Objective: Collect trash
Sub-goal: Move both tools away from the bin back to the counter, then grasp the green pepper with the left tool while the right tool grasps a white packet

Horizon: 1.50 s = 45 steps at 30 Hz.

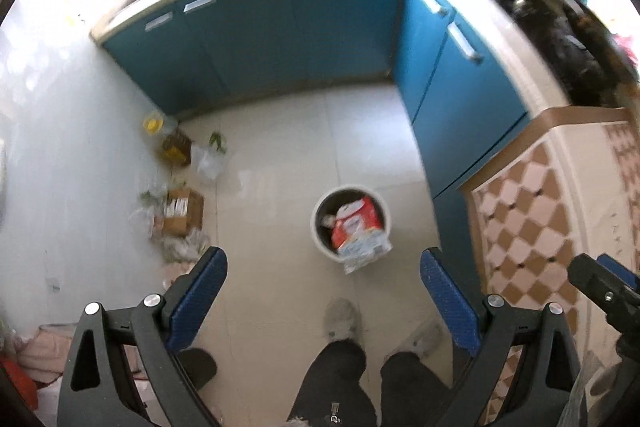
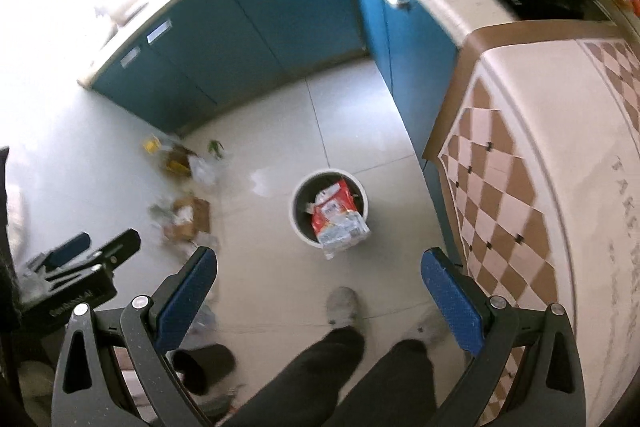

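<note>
Left gripper (image 1: pixel 323 291) and right gripper (image 2: pixel 319 287), both spread and empty, above the full bin (image 1: pixel 320 239).

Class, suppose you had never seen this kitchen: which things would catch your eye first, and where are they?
A white trash bin stands mid-floor, a red and white wrapper spilling over its rim. Blue cabinets fill the corner behind. Litter and a cardboard box lie along the left wall.

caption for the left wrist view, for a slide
Open left gripper held high over a white bin stuffed with a red wrapper on the kitchen floor.
</note>
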{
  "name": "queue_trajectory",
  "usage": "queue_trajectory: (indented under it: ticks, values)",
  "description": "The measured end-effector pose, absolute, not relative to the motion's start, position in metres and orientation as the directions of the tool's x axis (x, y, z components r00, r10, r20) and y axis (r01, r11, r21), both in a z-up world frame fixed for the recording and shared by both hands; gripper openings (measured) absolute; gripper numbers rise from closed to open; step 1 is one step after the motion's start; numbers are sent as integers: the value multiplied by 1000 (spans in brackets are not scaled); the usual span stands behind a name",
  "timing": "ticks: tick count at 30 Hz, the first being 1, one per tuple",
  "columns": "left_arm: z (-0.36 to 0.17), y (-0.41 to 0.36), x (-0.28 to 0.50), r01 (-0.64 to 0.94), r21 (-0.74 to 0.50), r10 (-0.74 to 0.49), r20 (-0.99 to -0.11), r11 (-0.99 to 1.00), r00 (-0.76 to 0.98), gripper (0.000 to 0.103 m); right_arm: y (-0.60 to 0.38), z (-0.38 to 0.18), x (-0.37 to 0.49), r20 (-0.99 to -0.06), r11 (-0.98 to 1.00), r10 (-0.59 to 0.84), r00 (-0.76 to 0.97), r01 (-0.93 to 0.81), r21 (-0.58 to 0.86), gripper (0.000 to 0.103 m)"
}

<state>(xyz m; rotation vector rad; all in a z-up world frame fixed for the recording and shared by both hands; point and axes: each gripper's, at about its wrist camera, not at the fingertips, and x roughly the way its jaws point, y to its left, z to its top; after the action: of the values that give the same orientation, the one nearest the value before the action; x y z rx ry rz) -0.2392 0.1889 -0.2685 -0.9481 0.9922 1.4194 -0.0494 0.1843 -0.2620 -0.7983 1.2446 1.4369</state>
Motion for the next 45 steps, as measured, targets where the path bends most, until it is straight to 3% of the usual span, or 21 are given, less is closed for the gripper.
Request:
queue_trajectory:
  ticks: [5, 12, 16, 21, 25, 30, 32, 34, 36, 39, 40, 42, 43, 45]
  values:
    - [-230, 192, -145, -990, 69, 410, -912, 120, -14, 99, 154, -209, 21, -890, 171, 379, -253, -926, 335, 103]
    - [-199, 172, 37, -910, 61, 442, -886, 410, 140, 99, 61, -179, 189, -870, 484, 489, -59, -811, 327, 103]
    - [-202, 152, 142, -828, 59, 394, -897, 558, 202, 99, -11, -192, 287, -889, 694, 452, 71, -654, 301, 103]
    - [-244, 128, 268, -707, 53, 280, -937, 705, 209, 99, -112, -228, 407, -920, 897, 326, 217, -377, 229, 103]
    - [-276, 119, 344, -634, 16, 190, -960, 773, 207, 95, -157, -272, 477, -946, 953, 247, 212, -230, 197, 103]
    - [-317, 115, 413, -529, -8, 110, -976, 849, 190, 74, -170, -308, 519, -954, 964, 230, 191, -176, 197, 103]
    - [-331, 114, 429, -495, 6, 102, -981, 869, 167, 59, -166, -317, 525, -956, 964, 229, 185, -182, 195, 103]
    - [-350, 112, 445, -465, 22, 91, -988, 885, 127, 25, -158, -324, 530, -957, 962, 227, 181, -197, 191, 103]
    - [-349, 113, 449, -470, 3, 89, -983, 883, 160, 18, -152, -331, 530, -959, 960, 220, 180, -214, 180, 103]
    - [-348, 115, 454, -472, 30, 114, -982, 881, 150, 17, -137, -337, 525, -958, 957, 196, 207, -256, 140, 101]
    - [-347, 115, 453, -480, 34, 121, -981, 877, 152, 17, -130, -338, 523, -959, 953, 176, 221, -282, 110, 97]
    - [-344, 115, 450, -489, 56, 147, -978, 870, 149, 17, -116, -337, 518, -955, 945, 133, 265, -326, 41, 78]
    - [-343, 115, 447, -495, 57, 150, -977, 867, 151, 17, -110, -336, 514, -950, 937, 105, 294, -348, -4, 58]
    - [-336, 114, 437, -510, 55, 156, -975, 858, 157, 17, -101, -333, 506, -939, 918, 98, 329, -394, -42, 33]
